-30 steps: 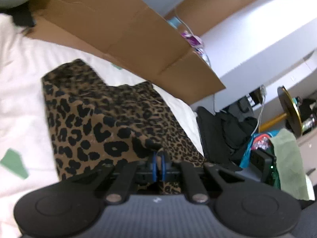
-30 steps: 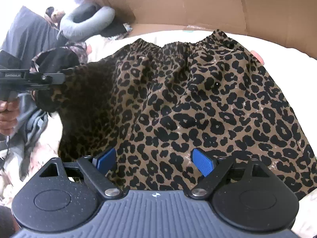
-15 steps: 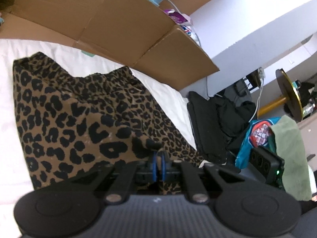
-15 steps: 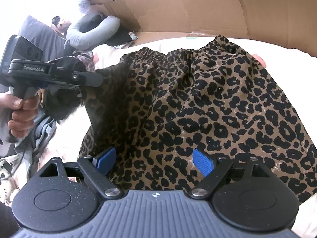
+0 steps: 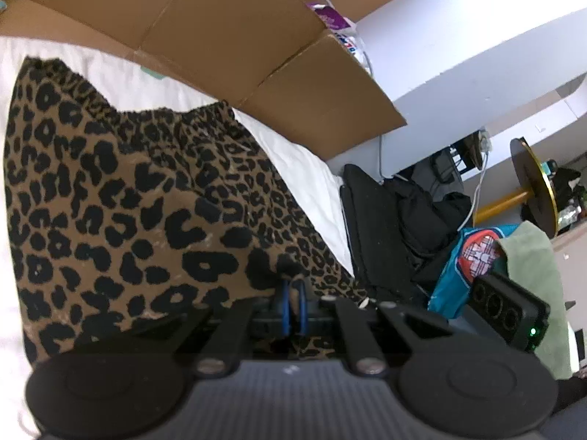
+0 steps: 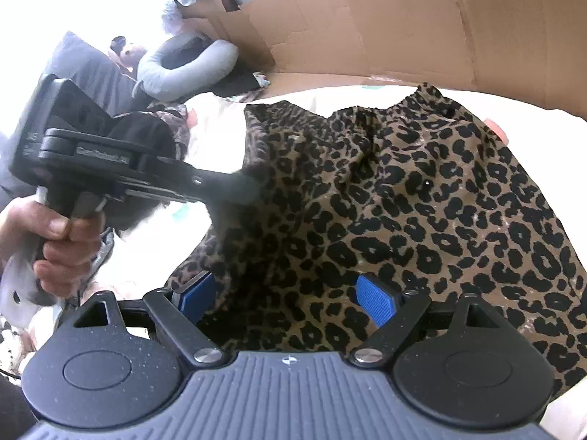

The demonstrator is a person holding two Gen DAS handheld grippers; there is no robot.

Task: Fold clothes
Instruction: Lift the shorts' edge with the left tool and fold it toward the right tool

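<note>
A leopard-print skirt (image 6: 422, 205) lies on a white bed sheet (image 5: 304, 168), its gathered waistband toward the cardboard. My left gripper (image 5: 292, 293) is shut on the skirt's (image 5: 128, 198) left edge and holds it lifted, folded over toward the middle; it also shows in the right wrist view (image 6: 253, 187), held by a hand. My right gripper (image 6: 288, 295) is open and empty, low over the skirt's near hem.
A brown cardboard wall (image 6: 385, 36) stands behind the bed. A grey neck pillow (image 6: 183, 62) lies at the far left. Beside the bed are black bags (image 5: 396, 212), a green towel (image 5: 532, 286) and a round gold stand (image 5: 535, 183).
My left gripper has carried the held skirt edge rightward and up over the skirt, closer to my right gripper. My right gripper has stayed open over the hem.
</note>
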